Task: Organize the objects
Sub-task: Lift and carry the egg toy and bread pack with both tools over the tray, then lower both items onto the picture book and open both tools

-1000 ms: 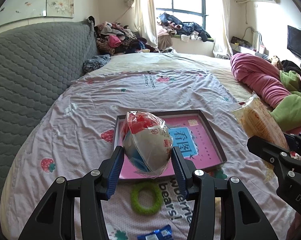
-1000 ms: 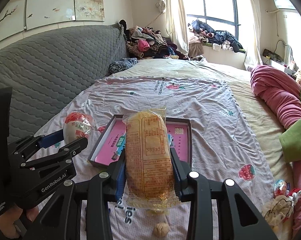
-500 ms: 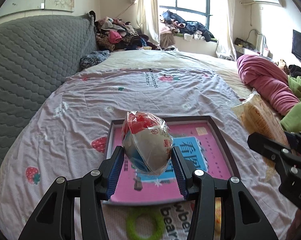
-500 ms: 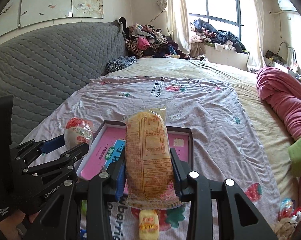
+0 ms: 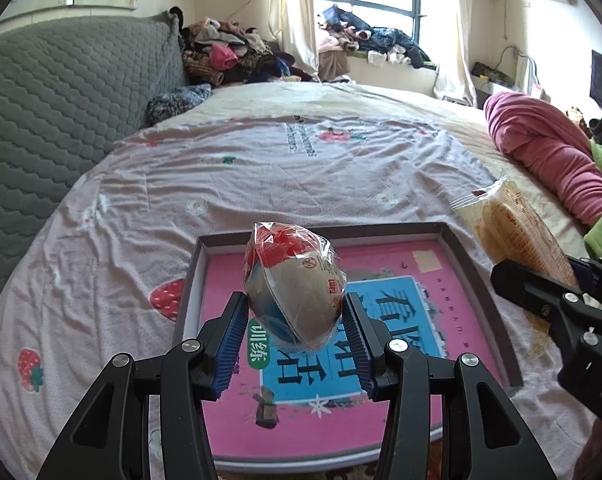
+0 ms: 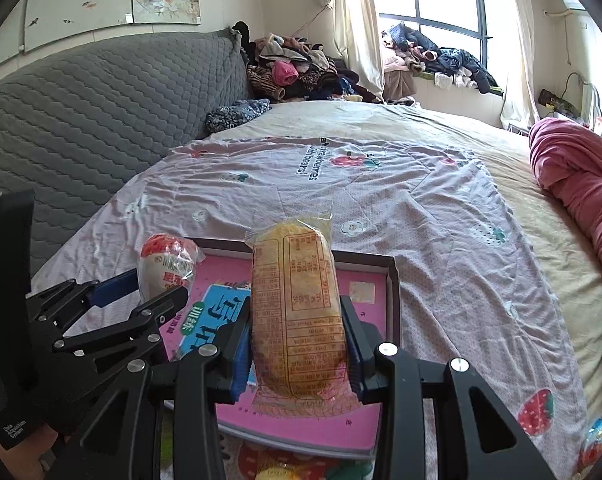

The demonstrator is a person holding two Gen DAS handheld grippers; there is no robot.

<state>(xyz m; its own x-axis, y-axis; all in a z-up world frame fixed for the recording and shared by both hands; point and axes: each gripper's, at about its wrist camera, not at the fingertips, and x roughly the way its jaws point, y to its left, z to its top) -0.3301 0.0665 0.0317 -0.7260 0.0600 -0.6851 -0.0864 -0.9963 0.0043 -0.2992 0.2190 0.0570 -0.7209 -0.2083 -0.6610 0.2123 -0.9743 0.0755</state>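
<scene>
The left hand-held gripper squeezes a wrapped egg-shaped snack between its two blue pads. The snack has a red top and a shiny clear wrapper. It hangs above a flat box with a dark rim and a pink inside. A blue picture with big letters is in the box. The box lies on a pale bed sheet with strawberries on it. At the right edge, the right hand-held gripper holds a yellow bread packet. A pink blanket lies far to the right. A grey quilted headboard is on the left.
</scene>
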